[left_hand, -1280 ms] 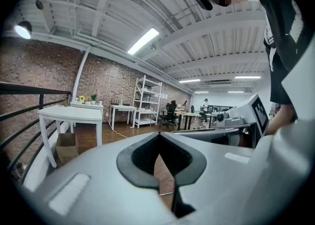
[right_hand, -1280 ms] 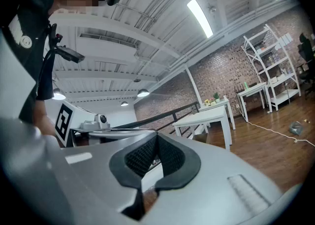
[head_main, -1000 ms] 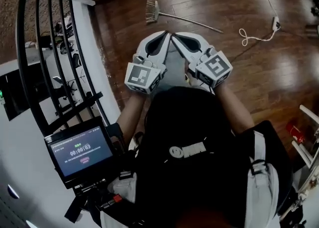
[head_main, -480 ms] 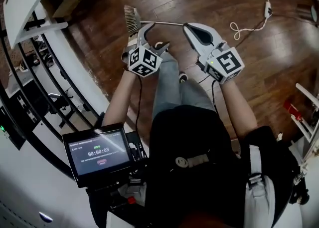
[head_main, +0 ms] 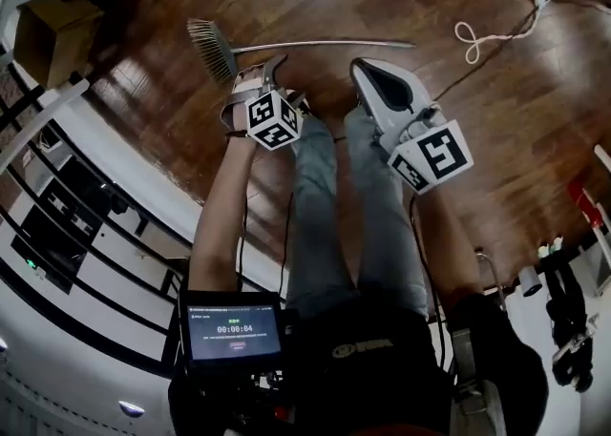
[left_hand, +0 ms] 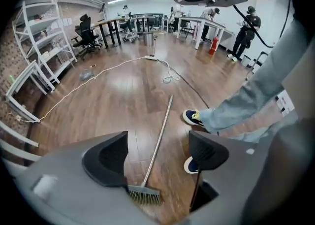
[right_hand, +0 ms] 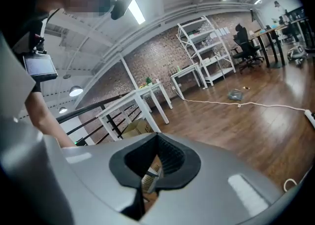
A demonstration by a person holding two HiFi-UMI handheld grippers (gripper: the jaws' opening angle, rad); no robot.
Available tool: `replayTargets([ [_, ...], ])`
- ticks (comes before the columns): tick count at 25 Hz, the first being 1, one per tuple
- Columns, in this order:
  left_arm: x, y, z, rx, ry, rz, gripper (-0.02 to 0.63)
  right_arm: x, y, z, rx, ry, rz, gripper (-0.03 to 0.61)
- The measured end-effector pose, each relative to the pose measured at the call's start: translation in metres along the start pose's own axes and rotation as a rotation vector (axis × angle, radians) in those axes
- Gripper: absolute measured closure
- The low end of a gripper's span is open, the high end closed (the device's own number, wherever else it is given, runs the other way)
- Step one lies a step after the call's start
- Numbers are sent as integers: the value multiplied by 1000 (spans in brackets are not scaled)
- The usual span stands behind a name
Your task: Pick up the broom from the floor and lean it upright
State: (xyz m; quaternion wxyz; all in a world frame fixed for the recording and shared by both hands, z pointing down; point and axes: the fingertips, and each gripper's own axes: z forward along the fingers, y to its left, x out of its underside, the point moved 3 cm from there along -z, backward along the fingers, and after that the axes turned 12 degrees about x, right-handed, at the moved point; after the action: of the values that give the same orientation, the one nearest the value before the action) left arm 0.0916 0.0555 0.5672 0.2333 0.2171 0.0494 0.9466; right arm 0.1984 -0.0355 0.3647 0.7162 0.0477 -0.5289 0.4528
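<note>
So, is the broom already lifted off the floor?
No, the broom lies flat on the wooden floor, untouched, beyond the open left gripper.

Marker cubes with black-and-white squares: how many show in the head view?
2. One marker cube is left of the person's legs, near the broom; the other is right of them. None seems hidden.

Room fittings:
- Dark brown polished wooden plank floor (head_main: 496, 138), throughout.
- Black metal railing (head_main: 115, 203), head view, nine o'clock.
- Brown cardboard box (head_main: 52, 19), ten o'clock.
- White looped floor cable (head_main: 477, 43), one o'clock.
- Red-brown brick wall (right_hand: 152, 66), right gripper view, twelve o'clock.
- White open metal shelving rack (right_hand: 209, 47), one o'clock.
- Long ceiling strip lights (right_hand: 129, 3), lit, eleven o'clock.
- Black wheeled office chairs (left_hand: 84, 37), left gripper view, ten o'clock.
</note>
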Motion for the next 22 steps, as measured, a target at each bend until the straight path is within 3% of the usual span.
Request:
replayTargets([
  [5,56,33,151,55,51,-38,227,101,-69,50,34,44,-30,577],
  [11,124,63,308,102,184,8,243,200,-127,89,48,109,-71,577],
  [15,149,67,349,122,302,86,347,228,-142,94,61,123,-57,578],
  [19,146,68,350,135,343,105,352,232,-138,94,63,139,-32,577],
  [21,144,69,351,126,381,160,518,229,-134,96,54,134,-38,577],
  [22,142,68,350,122,389,183,522,226,-132,96,46,129,-38,578],
])
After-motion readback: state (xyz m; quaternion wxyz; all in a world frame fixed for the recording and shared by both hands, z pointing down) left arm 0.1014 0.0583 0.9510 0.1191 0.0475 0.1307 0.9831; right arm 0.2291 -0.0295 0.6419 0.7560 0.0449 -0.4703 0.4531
